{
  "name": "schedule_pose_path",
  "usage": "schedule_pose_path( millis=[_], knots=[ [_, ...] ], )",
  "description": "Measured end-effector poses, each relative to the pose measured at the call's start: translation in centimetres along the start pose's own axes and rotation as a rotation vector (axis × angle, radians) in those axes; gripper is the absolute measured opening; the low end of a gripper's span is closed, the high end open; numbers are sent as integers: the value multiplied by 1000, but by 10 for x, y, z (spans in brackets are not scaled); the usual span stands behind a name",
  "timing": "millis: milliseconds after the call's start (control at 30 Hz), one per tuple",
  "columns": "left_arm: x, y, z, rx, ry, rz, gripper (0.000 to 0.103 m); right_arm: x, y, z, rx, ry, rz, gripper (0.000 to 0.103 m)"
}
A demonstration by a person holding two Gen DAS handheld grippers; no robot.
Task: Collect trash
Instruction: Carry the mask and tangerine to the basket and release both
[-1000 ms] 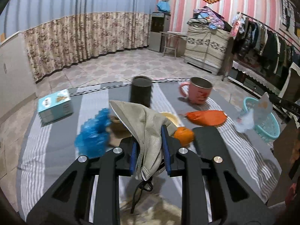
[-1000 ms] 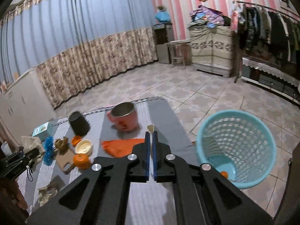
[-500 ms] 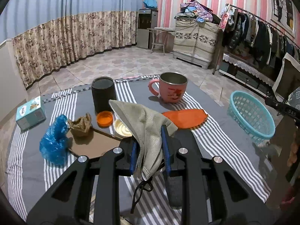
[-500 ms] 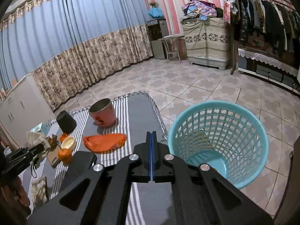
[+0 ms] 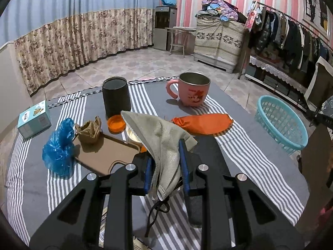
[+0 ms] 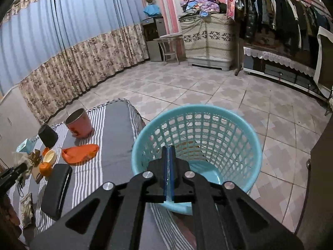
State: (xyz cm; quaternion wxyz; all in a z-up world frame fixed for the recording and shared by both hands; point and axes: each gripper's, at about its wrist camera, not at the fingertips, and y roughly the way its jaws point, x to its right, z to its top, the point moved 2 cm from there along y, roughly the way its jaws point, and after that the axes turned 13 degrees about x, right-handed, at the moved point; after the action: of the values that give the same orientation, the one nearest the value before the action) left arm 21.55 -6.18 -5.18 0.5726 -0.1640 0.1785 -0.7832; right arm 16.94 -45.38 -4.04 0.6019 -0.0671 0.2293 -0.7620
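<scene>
My left tool [image 5: 165,164] grips a used face mask [image 5: 164,143] above the desk [image 5: 239,150]; my right tool [image 6: 168,166], pressed closed and empty, hangs over the basket [image 6: 245,133]. Step in hand, I judge: carrying the mask; next, cross beyond the desk's right edge and release over the basket

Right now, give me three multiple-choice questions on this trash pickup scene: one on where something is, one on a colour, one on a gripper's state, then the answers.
1. Where does the teal basket stand?
A. On the striped cloth
B. On the tiled floor beside the table
C. On the clothes rack

2. What colour is the crumpled plastic bag beside the brown tray?
A. Blue
B. Red
C. White

3. What is the left gripper doing?
A. Open and empty
B. Shut with nothing in it
C. Shut on a grey face mask

Answers:
1 B: the right wrist view shows the basket on the floor tiles, past the table's edge.
2 A: the bag is bright blue in the left wrist view.
3 C: the grey face mask sits clamped between the blue pads, its strap dangling below.
</scene>
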Motion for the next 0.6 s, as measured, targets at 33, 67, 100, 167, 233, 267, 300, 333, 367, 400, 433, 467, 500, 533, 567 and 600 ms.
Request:
schedule_pose_path(
  millis=[33,67,100,167,233,267,300,333,367,400,433,467,500,533,567,600],
  knots=[
    [2,1,1,-1,-2,-3,22,-3,0,-1,3,-12,-3,3],
    [5,2,2,-1,-2,-7,22,-5,1,-2,5,-20,-4,3],
    [9,4,3,-1,2,-13,22,-8,2,-3,7,-29,-4,3],
    [23,6,7,5,22,-32,22,-13,3,-5,6,-36,4,6],
    [40,9,11,17,36,-60,22,-16,4,-5,13,-54,2,54],
    [46,11,12,21,38,-71,22,-17,1,-5,35,-76,-18,64],
    [53,13,15,23,40,-83,22,-16,-1,-4,49,-96,-34,66],
    [61,17,16,24,42,-93,22,-15,-2,-3,50,-107,-45,66],
    [73,22,19,22,42,-111,22,-10,-3,-2,54,-107,-56,66],
    [81,26,21,21,42,-126,22,-4,-4,0,61,-97,-68,66],
    [96,32,26,23,43,-152,22,6,-5,1,66,-78,-88,68],
    [110,36,29,27,47,-173,22,15,-6,3,70,-61,-108,69],
    [125,40,33,33,56,-200,22,26,-7,4,81,-42,-135,73],
    [137,43,35,37,64,-218,22,33,-9,5,89,-33,-151,77],
    [156,48,38,42,79,-244,22,40,-11,6,98,-27,-166,79],
    [172,52,40,43,89,-265,22,48,-14,8,110,-22,-185,79]
  ],
)
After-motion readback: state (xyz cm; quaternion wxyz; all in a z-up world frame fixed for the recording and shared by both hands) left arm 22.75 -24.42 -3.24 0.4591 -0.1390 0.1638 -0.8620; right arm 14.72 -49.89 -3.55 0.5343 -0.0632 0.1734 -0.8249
